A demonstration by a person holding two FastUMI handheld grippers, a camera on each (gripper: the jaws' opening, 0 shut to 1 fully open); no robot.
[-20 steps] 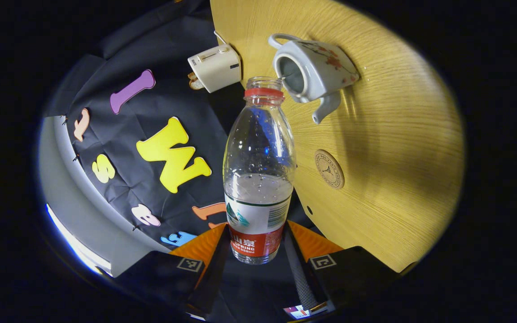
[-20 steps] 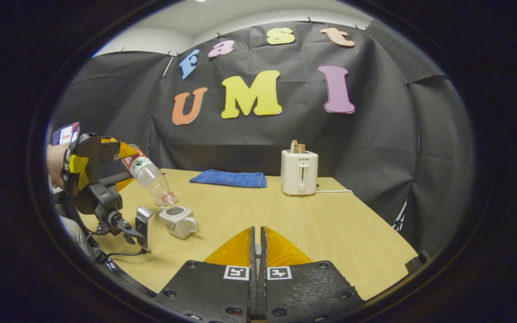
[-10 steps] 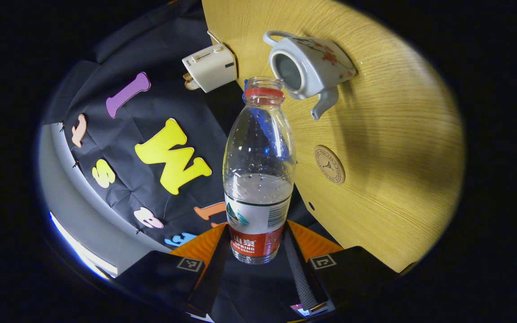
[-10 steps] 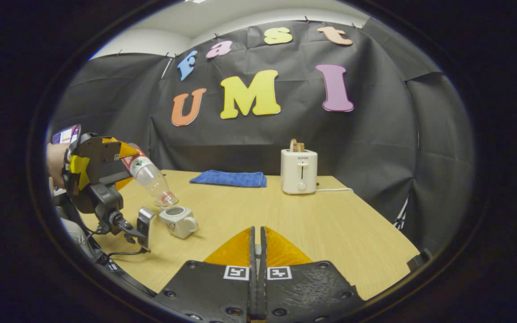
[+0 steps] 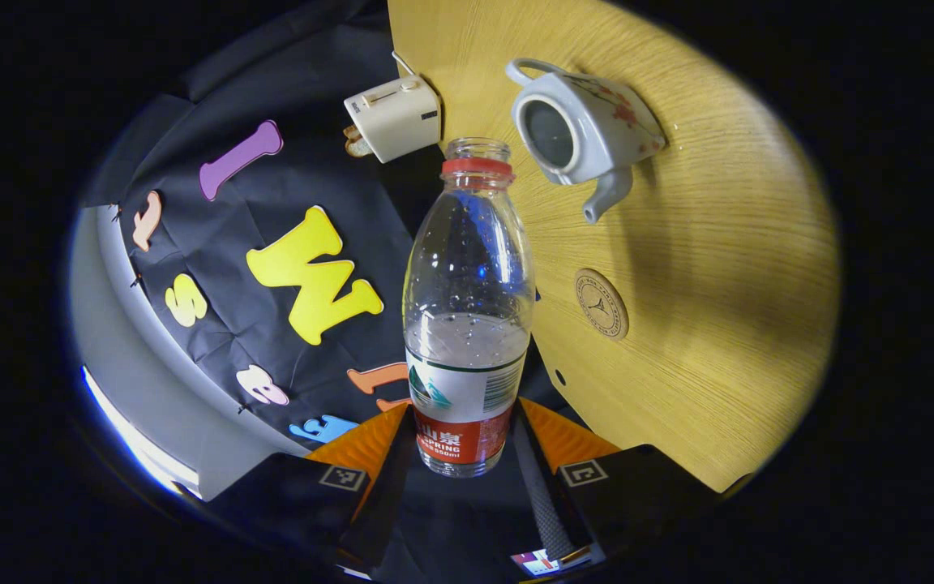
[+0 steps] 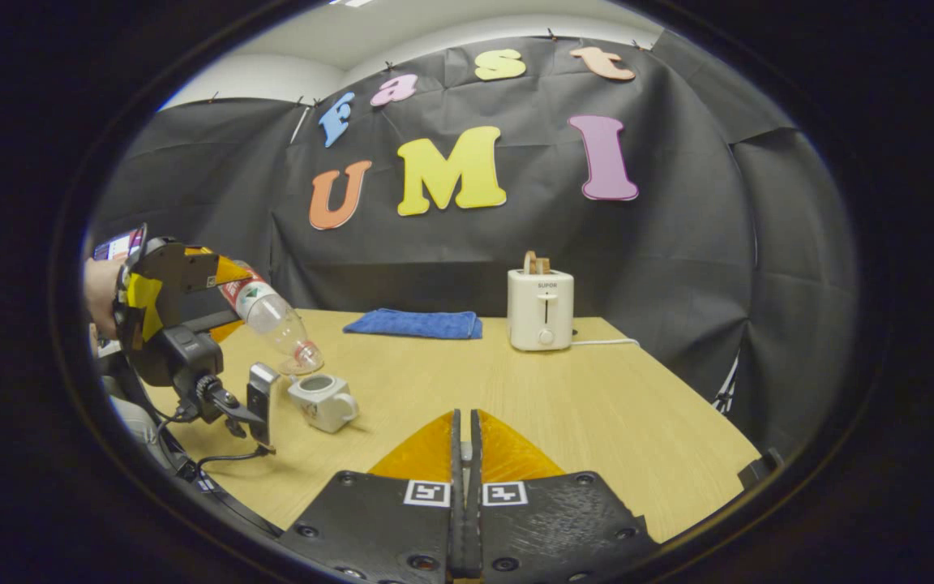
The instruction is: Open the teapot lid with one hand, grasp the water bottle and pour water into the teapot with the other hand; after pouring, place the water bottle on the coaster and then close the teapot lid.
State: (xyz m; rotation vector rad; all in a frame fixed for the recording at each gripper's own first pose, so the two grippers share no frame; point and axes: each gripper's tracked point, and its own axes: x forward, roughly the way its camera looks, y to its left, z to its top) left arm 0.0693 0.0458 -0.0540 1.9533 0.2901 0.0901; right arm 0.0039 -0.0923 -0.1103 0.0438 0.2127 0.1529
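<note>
While tilted above teapot [image 5: 584,134], water bottle [image 5: 467,308], red-banded label, print unreadable

Count: one clear plastic water bottle [image 5: 468,324], one white ceramic teapot [image 5: 584,130], one round wooden coaster [image 5: 601,303], one white toaster [image 6: 541,310], one blue folded cloth [image 6: 413,324].

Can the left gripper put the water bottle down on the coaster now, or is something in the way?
Probably yes. The left gripper holds the water bottle, and the coaster lies bare on the table, apart from the teapot.
</note>
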